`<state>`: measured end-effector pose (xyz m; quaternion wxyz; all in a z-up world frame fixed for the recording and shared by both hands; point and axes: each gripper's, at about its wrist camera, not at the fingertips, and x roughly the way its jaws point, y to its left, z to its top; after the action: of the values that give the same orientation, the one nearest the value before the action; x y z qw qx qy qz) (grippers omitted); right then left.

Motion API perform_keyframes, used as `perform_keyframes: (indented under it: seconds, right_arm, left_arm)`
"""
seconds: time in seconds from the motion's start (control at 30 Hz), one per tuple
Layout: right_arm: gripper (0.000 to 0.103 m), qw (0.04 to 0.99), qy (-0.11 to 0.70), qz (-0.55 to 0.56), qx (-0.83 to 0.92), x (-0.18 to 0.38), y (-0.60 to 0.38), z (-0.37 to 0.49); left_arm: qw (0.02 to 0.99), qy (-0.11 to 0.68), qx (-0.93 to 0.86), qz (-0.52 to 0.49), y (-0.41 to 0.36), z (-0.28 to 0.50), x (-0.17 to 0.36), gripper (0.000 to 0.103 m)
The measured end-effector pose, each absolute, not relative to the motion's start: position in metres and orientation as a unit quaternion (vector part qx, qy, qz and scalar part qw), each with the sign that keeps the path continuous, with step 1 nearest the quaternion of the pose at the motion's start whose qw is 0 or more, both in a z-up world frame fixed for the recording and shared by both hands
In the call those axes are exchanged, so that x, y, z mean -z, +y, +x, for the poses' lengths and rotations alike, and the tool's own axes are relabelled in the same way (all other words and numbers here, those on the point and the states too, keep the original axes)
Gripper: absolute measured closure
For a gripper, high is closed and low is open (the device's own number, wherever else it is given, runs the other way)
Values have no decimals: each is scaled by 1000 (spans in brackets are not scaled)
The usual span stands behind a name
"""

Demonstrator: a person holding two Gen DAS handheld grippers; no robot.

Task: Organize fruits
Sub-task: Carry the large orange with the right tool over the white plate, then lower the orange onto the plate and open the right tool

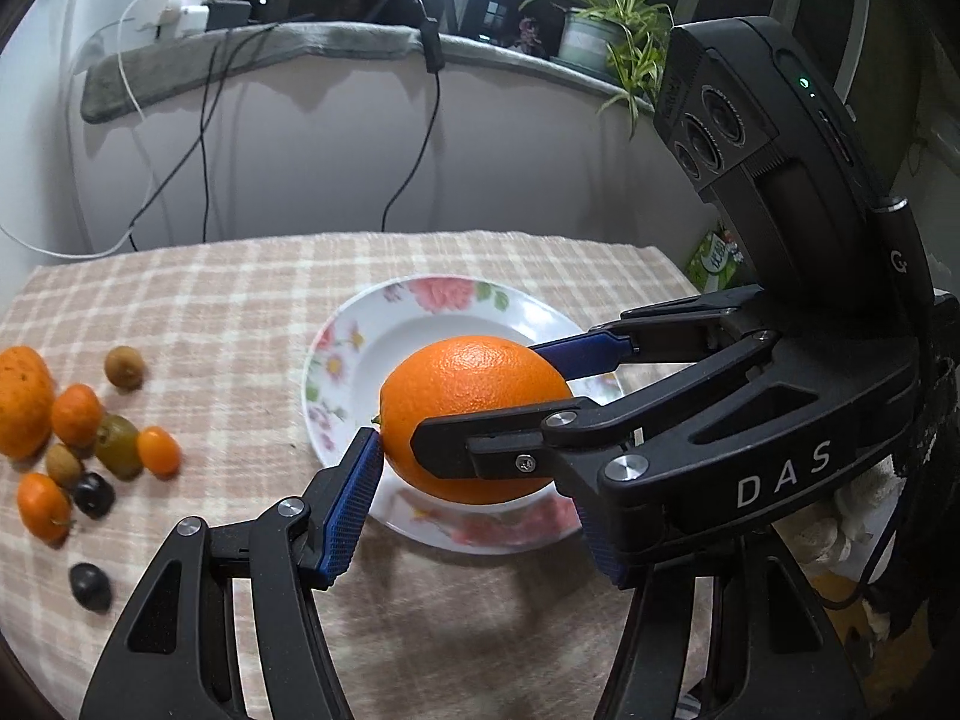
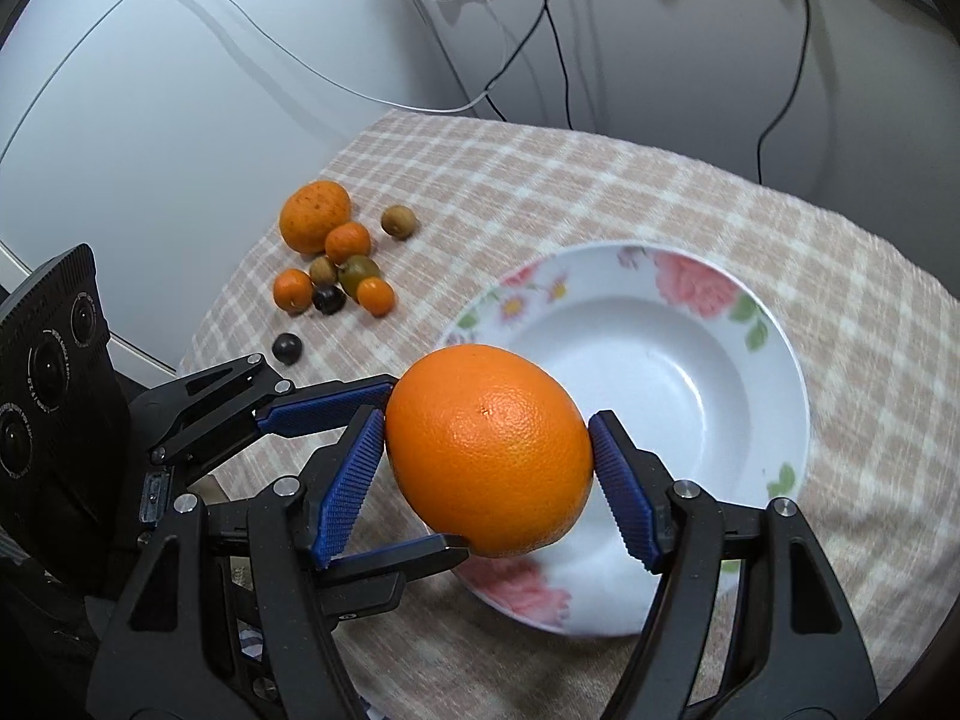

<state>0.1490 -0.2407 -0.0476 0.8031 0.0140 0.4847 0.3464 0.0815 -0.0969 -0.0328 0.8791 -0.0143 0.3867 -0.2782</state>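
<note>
A: The table (image 2: pixel 600 180) wears a checked cloth below a pale wall strung with cables (image 1: pixel 204 138). Where's the big orange (image 2: pixel 489 450)?

B: Above the near rim of the flowered plate (image 2: pixel 774 372), clamped between the right tongs (image 2: pixel 486 480); the left tongs (image 1: pixel 480 492) also touch it on both sides, crossing the right pair.

A: Anything hidden?

B: In the left wrist view the right tongs cover the orange's lower half and one left pad.

A: Other fruit?

B: A small pile (image 2: pixel 336 264) left of both tongs. Only the left view shows the potted plant (image 1: pixel 606 30).
</note>
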Motion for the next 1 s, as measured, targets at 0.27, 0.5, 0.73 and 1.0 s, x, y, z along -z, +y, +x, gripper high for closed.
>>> perform_keyframes:
  seconds: [0.27, 0.5, 0.73, 1.0]
  right_arm:
    - [30, 801, 495, 20, -336, 61, -244, 145]
    - [30, 806, 491, 7, -331, 59, -242, 142]
    - [30, 826, 472, -2, -310, 44, -248, 133]
    - [29, 849, 440, -15, -293, 23, -254, 117]
  left_arm:
    - [875, 396, 277, -5, -106, 76, 40, 42]
    - [878, 393, 273, -1, -108, 74, 38, 42]
    - [882, 391, 264, -6, -99, 70, 36, 42]
    - [891, 376, 255, -4, -92, 56, 30, 42]
